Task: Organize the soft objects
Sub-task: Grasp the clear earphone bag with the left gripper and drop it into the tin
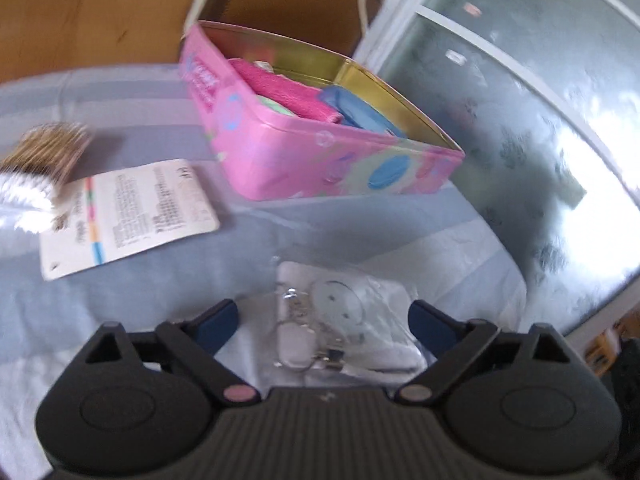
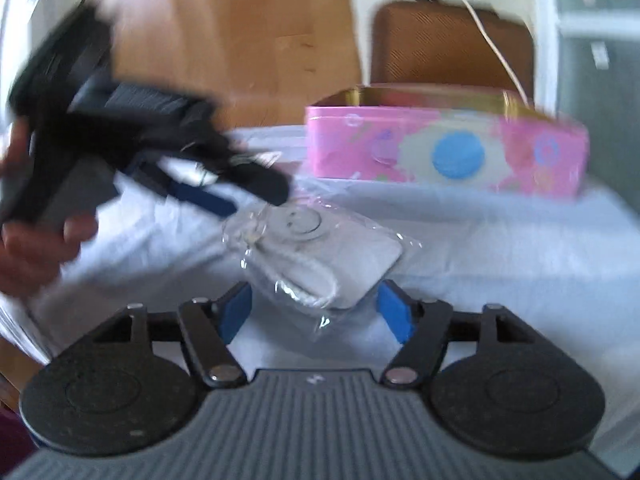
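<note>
A clear plastic bag [image 1: 340, 308] holding a white soft pouch with a smiley face and a key ring lies on the grey cloth. My left gripper [image 1: 324, 320] stands open with the bag between its blue pads, which do not press it. In the right wrist view the same bag [image 2: 320, 248] has its near end between the pads of my open right gripper [image 2: 316, 312]. The left gripper [image 2: 252, 196], held by a hand [image 2: 32, 248], reaches the bag's far end. Behind stands an open pink tin [image 1: 280, 160] with a pink cloth [image 1: 288, 88] and a blue soft item [image 1: 360, 108] inside.
A printed card [image 1: 128, 216] and a bristly brush-like thing [image 1: 44, 156] lie left of the tin. Frosted glass [image 1: 520, 120] borders the cloth on the right. Behind the pink tin [image 2: 400, 152] are a brown chair back [image 2: 440, 48] and a white cable [image 2: 492, 40].
</note>
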### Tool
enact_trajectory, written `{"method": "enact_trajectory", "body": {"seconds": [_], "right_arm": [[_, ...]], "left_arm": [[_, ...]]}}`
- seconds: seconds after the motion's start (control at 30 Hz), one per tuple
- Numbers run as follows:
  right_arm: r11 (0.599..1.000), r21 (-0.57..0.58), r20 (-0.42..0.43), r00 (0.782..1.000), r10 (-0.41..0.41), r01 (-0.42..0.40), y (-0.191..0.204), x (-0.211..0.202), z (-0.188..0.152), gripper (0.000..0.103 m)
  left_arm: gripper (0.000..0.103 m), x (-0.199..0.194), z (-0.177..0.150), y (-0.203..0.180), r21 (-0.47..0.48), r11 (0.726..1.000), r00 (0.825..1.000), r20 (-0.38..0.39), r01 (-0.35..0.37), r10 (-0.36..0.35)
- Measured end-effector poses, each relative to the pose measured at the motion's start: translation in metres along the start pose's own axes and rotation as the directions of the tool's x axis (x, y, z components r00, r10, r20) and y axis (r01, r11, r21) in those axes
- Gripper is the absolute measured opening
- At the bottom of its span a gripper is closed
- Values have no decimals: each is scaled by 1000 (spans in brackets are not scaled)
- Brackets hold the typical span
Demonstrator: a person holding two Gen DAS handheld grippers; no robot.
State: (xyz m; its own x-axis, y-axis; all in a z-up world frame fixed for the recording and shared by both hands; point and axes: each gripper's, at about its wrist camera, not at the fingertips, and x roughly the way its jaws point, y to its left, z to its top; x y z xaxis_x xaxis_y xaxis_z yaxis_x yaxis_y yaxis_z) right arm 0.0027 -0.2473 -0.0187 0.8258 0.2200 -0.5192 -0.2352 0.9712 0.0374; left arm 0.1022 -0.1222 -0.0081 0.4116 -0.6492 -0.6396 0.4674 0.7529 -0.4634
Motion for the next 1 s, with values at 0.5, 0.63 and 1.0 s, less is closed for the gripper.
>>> {"method": "enact_trajectory", "body": {"seconds": [0.5,0.63,1.0], "right_arm": [[989,108,350,928,-129,97,-49,-19,60,61],[985,127,367,917,-156,117,-77,8,94,61],[961,166,219,942,-255,222,-104,79,100,62]], "left_arm": [[91,-32,38,-64,182,983,988,141,40,-66],[91,-26,72,-74,237,971,981,185,18,-63],[89,68,136,-35,87,988,982,150,-125,111]]}}
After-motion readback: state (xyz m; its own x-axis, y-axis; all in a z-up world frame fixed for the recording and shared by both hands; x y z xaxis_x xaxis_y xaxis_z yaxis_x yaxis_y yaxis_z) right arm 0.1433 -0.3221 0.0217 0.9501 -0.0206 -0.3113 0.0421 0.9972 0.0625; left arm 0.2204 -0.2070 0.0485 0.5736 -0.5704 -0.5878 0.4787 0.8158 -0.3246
